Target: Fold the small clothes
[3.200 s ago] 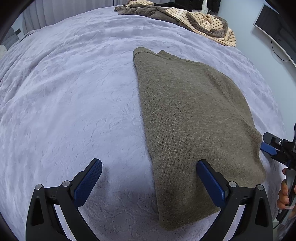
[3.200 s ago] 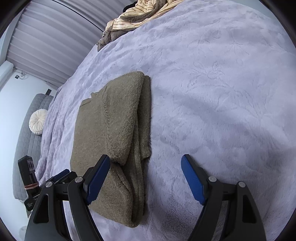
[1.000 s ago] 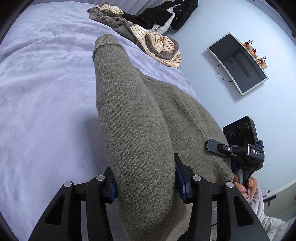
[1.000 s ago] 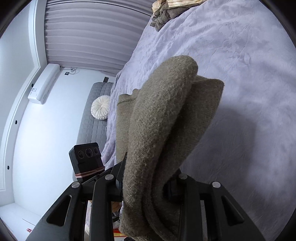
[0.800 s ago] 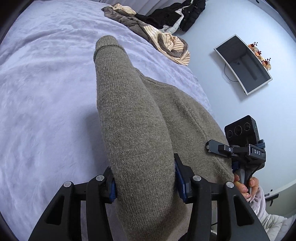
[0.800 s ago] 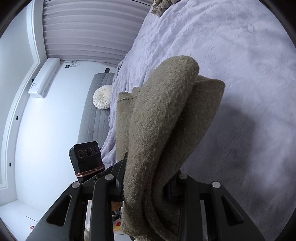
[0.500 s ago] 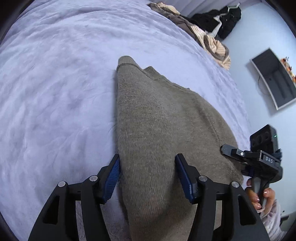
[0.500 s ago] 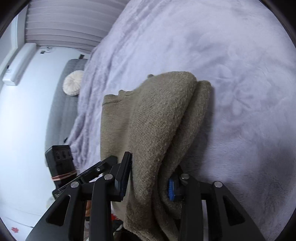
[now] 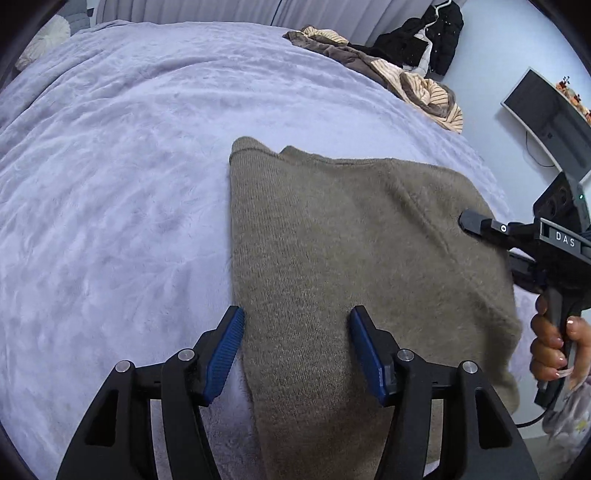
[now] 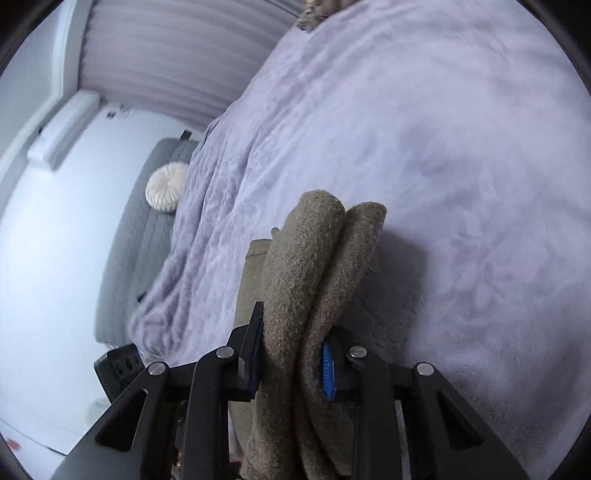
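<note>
A folded olive-brown knit sweater (image 9: 343,251) lies on the lilac bedspread (image 9: 118,184). My left gripper (image 9: 297,350) straddles its near left part with the jaws partly open, the blue pads (image 9: 225,354) just beside the cloth. My right gripper (image 10: 291,365) is shut on the sweater's (image 10: 314,266) right edge and holds that thick fold pinched and raised. The right gripper also shows in the left wrist view (image 9: 509,254), at the sweater's right side, held by a hand.
A pile of striped and brown clothes (image 9: 399,74) and a black jacket (image 9: 428,33) lie at the bed's far right. A monitor (image 9: 550,122) hangs on the right wall. A grey sofa with a round white cushion (image 10: 164,188) stands beyond the bed's left edge.
Both grippers lifted the sweater off the bed, then lowered it back down. In the last half second my left gripper's jaws have widened off the cloth; my right stays clamped.
</note>
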Demonstrator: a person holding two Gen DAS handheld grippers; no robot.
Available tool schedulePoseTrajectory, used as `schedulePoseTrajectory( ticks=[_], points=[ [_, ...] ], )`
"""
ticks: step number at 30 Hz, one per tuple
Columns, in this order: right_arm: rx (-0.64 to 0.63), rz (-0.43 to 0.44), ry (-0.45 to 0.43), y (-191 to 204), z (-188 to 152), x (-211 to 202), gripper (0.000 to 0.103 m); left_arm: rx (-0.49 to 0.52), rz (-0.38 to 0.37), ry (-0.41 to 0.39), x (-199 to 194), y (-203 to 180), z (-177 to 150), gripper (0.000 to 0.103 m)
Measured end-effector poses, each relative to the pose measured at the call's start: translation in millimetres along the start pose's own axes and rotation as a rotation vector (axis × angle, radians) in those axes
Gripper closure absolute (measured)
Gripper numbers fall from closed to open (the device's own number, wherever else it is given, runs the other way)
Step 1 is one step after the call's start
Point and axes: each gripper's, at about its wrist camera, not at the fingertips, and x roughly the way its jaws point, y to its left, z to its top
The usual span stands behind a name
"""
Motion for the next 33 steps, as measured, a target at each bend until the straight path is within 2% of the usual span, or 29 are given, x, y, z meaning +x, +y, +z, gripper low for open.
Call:
schedulePoseTrajectory(
  ticks=[1,3,4,8,12,15,18,19,20,21,22,25,28,29,30,33],
  points=[
    [-0.049,-0.085,0.009,2,3,5,0.076,-0.003,0.004,-0.009,1,-3,-4,0.033],
    [-0.111,-0.251,0.045,-8,6,19,0.075,-0.015,-0.021,-0.006,4,-3,-9,0.033],
    [-0.110,-0.277,0.070,-18,4,27,0.075,-0.023,-0.027,0.000,5,-4,-10,0.033],
    [0.009,-0.235,0.025,-38,-2,13,0.067,0.015,-0.006,-0.019,-5,-8,-14,0.033],
    [0.011,-0.275,0.004,-31,-13,-18,0.060,0.057,0.028,-0.037,-17,-10,-14,0.033],
    [-0.007,-0.204,-0.029,-17,-31,-45,0.060,0.065,0.044,-0.052,-23,-11,-12,0.033],
    [-0.089,-0.123,-0.031,2,-50,-67,0.061,0.074,0.046,-0.053,-26,-18,-10,0.033],
    [-0.118,-0.117,-0.020,7,-58,-69,0.062,0.080,0.044,-0.053,-26,-21,-10,0.033],
    [-0.151,-0.117,-0.007,17,-63,-67,0.069,0.086,0.041,-0.053,-26,-24,-9,0.033],
    [-0.182,-0.123,0.005,25,-67,-63,0.082,0.090,0.036,-0.053,-26,-28,-10,0.033],
    [-0.209,-0.139,0.021,33,-71,-57,0.085,0.094,0.030,-0.051,-26,-31,-10,0.033],
    [-0.253,-0.197,0.051,45,-81,-36,0.088,0.115,0.034,-0.046,-23,-39,-19,0.033],
    [-0.233,-0.288,0.078,31,-92,-28,0.093,0.166,0.094,-0.044,-18,-41,-33,0.033],
    [-0.219,-0.309,0.086,21,-95,-28,0.102,0.172,0.097,-0.030,-14,-39,-38,0.033],
    [-0.191,-0.308,0.093,10,-99,-27,0.103,0.163,0.090,-0.011,-11,-36,-44,0.028],
    [-0.116,-0.259,0.087,-9,-105,-29,0.103,0.093,0.042,0.035,-2,-24,-59,0.026]
  ],
)
